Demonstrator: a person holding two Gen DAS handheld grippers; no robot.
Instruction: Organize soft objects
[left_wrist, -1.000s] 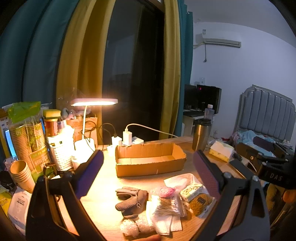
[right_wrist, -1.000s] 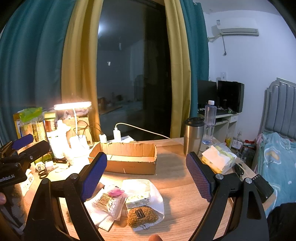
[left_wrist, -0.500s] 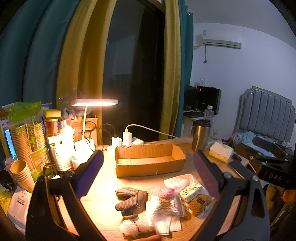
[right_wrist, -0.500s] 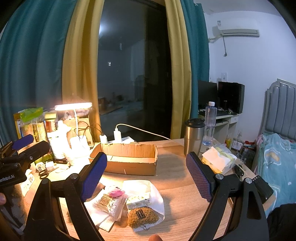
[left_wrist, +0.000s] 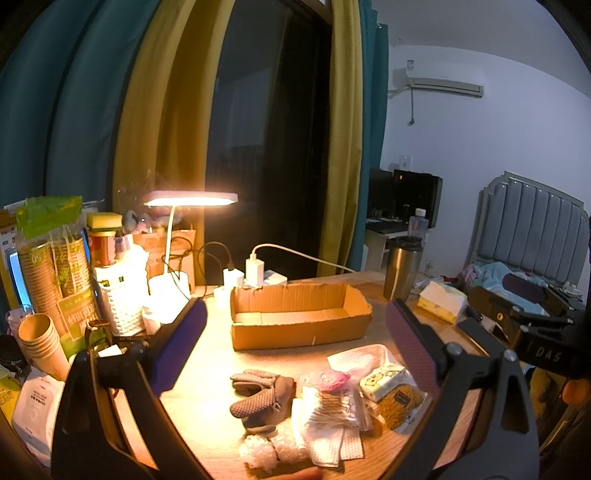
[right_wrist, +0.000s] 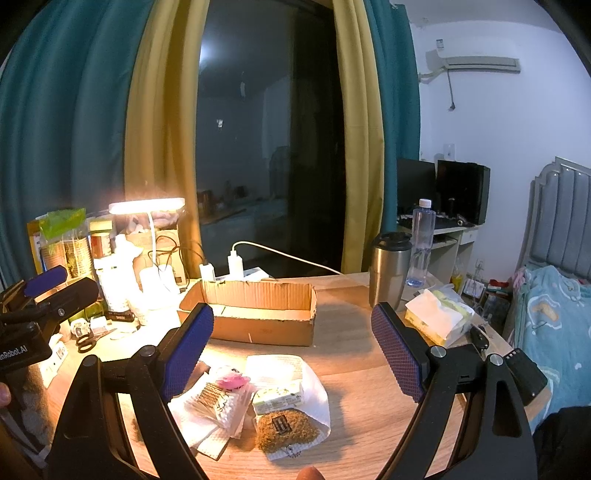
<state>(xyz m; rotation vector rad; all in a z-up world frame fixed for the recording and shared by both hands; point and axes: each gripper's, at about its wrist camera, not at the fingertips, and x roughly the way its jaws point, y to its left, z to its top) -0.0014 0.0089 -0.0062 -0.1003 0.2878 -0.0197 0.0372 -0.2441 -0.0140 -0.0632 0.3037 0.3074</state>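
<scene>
Two grippers are up off the table, and both of yours stand with the jaws spread wide and nothing between them. Your left gripper (left_wrist: 295, 345) hangs above the near half of the wooden table (left_wrist: 207, 369), its purple pads framing the cardboard box (left_wrist: 299, 319); your right gripper (right_wrist: 291, 350) does the same from further right, and you can see its black body at the right edge of the left wrist view.

Below and between your left pads lies the heap of soft things. The grey knitted gloves (left_wrist: 264, 393) sit at its left end, apart from the box. Just beside them, nearer you, is a wad of bubble wrap (left_wrist: 267, 448). To the right, a clear packet of cotton swabs (left_wrist: 332, 408) rests on white paper towels (left_wrist: 334, 446), with a pink fuzzy item (left_wrist: 332, 380) touching its far edge. Further right come a small tissue pack (right_wrist: 279, 397) and a brown fuzzy pouch (right_wrist: 286, 428), both lying on a white textured cloth (right_wrist: 314, 391).

The box is open on top and shows only its bare floor. Behind it stand plugged-in white chargers (left_wrist: 255, 267). Left of it a lit desk lamp (left_wrist: 190, 199) shines over a white woven basket (left_wrist: 120, 306) and stacked paper cups (left_wrist: 40, 341). Right of the box are a steel tumbler (right_wrist: 389, 269) and an open tissue packet (right_wrist: 437, 317).
</scene>
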